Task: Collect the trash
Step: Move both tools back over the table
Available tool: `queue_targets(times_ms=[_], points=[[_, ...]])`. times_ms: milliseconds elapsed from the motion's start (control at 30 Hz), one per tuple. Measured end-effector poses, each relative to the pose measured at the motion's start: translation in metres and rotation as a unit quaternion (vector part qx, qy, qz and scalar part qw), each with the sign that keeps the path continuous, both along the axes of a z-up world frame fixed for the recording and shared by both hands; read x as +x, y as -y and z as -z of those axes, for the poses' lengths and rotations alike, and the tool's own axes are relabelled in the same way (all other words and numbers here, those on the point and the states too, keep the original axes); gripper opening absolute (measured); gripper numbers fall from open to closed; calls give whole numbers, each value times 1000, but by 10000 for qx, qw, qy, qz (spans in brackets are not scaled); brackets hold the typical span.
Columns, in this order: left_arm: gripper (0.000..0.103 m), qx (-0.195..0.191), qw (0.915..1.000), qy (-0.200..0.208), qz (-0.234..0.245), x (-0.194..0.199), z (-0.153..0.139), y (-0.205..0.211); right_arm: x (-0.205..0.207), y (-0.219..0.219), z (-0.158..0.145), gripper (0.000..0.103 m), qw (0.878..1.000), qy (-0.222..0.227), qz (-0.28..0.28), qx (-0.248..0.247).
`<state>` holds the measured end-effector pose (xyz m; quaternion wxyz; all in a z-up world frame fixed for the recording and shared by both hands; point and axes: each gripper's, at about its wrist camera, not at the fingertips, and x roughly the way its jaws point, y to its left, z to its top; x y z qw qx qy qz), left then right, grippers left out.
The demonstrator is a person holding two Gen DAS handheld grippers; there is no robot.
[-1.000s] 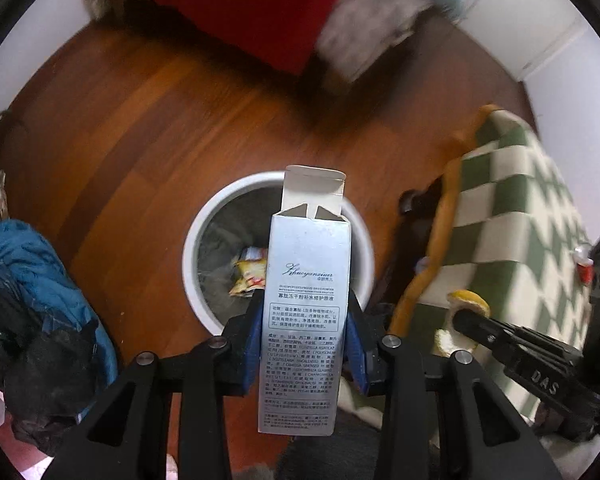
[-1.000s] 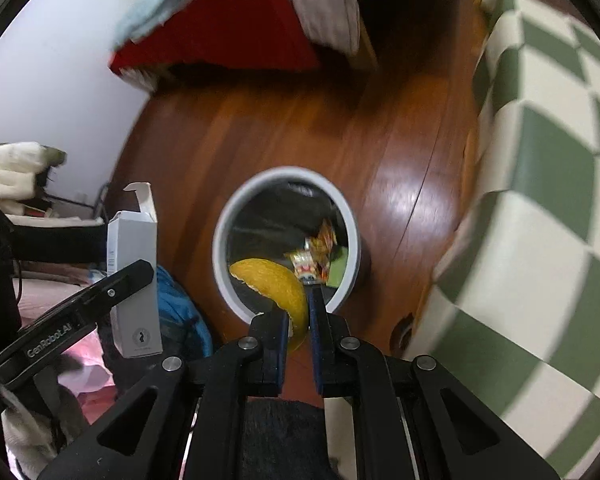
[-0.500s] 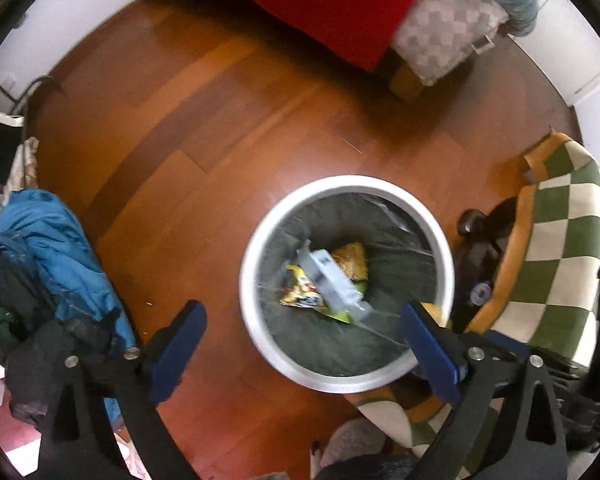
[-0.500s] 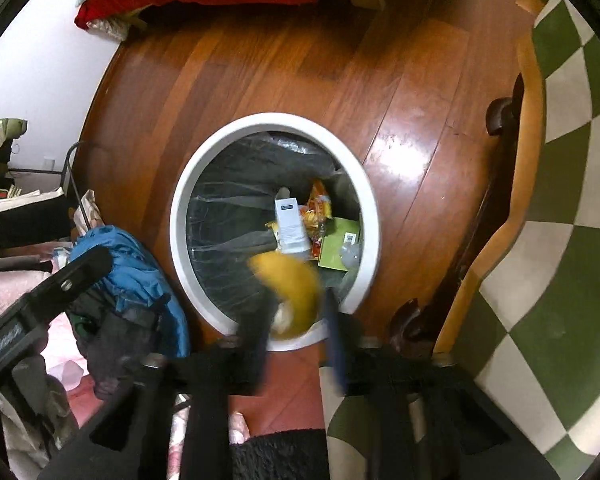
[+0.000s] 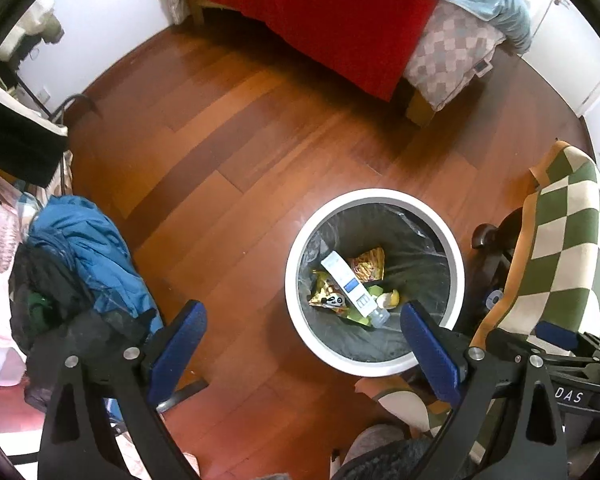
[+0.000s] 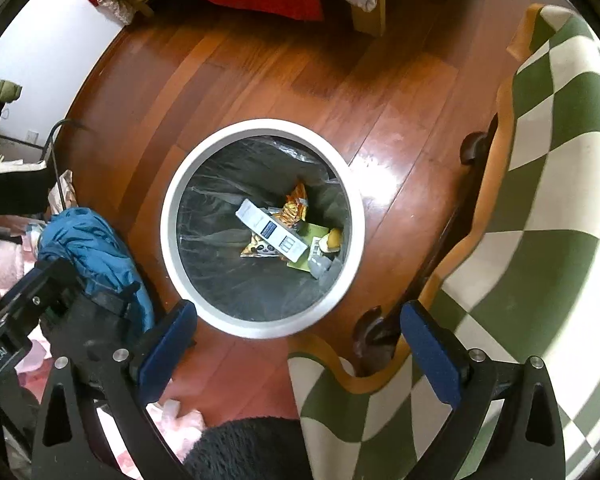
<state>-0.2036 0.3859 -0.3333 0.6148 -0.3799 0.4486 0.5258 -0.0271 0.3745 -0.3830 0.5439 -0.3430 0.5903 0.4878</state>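
A white round trash bin (image 5: 296,304) with a dark liner stands on the wooden floor; it also shows in the right wrist view (image 6: 168,236). Inside lie a white box (image 5: 346,280) (image 6: 270,236), yellow snack wrappers (image 5: 366,266) (image 6: 296,208) and a yellow peel (image 5: 390,299) (image 6: 334,238). My left gripper (image 5: 302,354) is open and empty, above the floor just left of the bin. My right gripper (image 6: 298,344) is open and empty, above the bin's near rim.
A green-and-white checkered cloth (image 6: 540,200) (image 5: 564,248) covers a table on the right, with dark carved legs (image 6: 472,148). A blue jacket pile (image 5: 88,256) (image 6: 88,248) lies left of the bin. A bed with a red cover (image 5: 320,16) stands at the back.
My left gripper opened and the white box fell into the bin. My right gripper opened and the yellow peel dropped in too. Both grippers now stand wide open above the bin.
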Motion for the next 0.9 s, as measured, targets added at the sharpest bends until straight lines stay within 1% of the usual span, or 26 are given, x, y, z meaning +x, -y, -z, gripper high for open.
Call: queue_targets(times_ms=[133,267,400,667,900], points=[[99,126,9999,2,68,0,-15,11,-4,11,-19,103,9997,192,-80,146],[99,276,9995,-22,162,1,-33,25,-3,26,-40,103,9993,216,-42,316],[99,409,9990,59,195,-1,-52,36,-1,43,-66,103,9985,223,-22,503],[99,830,9956,224,369,2,-97,68,-7,80,-128,103,9943,256,-36,1034],[99,1266,9891,323,677,7,-143,105,-9,121,-182,103,9879,253,51,1527]])
